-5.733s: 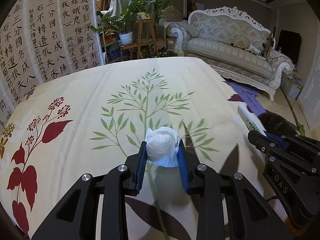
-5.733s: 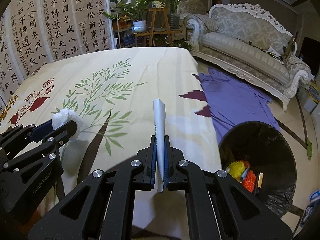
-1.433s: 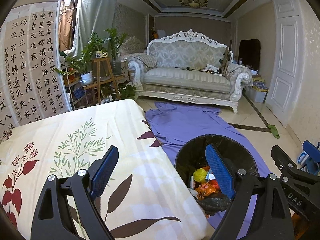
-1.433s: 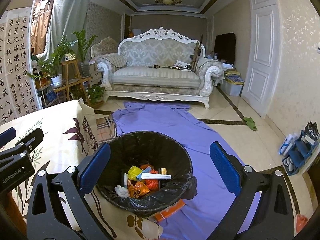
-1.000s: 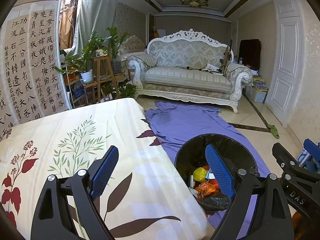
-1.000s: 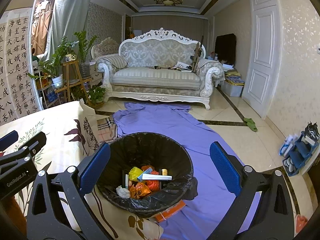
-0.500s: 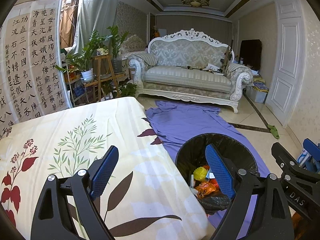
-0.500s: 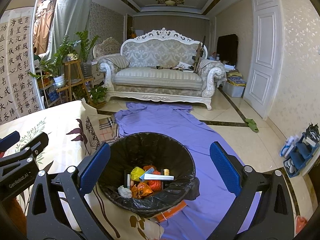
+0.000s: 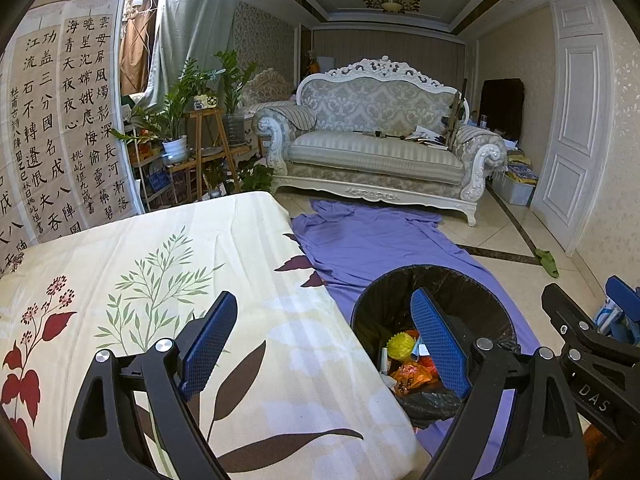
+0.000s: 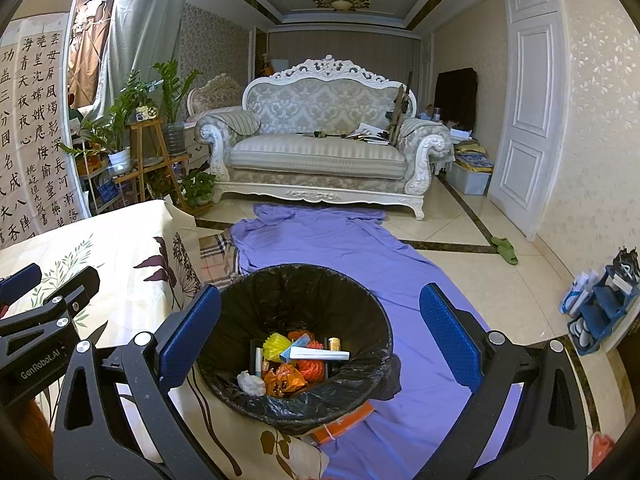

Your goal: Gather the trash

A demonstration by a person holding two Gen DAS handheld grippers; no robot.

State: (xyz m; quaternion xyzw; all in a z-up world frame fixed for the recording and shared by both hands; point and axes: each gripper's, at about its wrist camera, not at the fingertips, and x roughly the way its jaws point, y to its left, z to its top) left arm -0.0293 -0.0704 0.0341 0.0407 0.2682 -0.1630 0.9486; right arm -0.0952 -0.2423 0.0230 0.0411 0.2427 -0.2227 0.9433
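A black-lined trash bin [image 10: 372, 320] stands on the floor beside the bed, holding a crumpled white tissue [image 10: 251, 383], a white tube [image 10: 319, 355], a yellow spiky ball [image 10: 276, 343] and orange wrappers. My right gripper [image 10: 320, 338] hangs over the bin, jaws wide open and empty. My left gripper [image 9: 324, 342] is also wide open and empty, above the bed's edge, with the bin [image 9: 384, 300] to its right. The right gripper's arm [image 9: 588, 360] shows at the left wrist view's right edge.
The bed [image 9: 140, 272] wears a cream sheet with leaf and flower prints. A purple cloth [image 10: 340, 248] lies on the tiled floor toward an ornate sofa [image 10: 320, 152]. Potted plants on wooden stands [image 10: 136, 136] stand left; a shoe rack [image 10: 604, 300] and a white door [image 10: 528, 120] are right.
Several seconds ago the left gripper held the tissue and the right held the tube over the bed; both now lie in the bin. Over the last second, nothing has moved.
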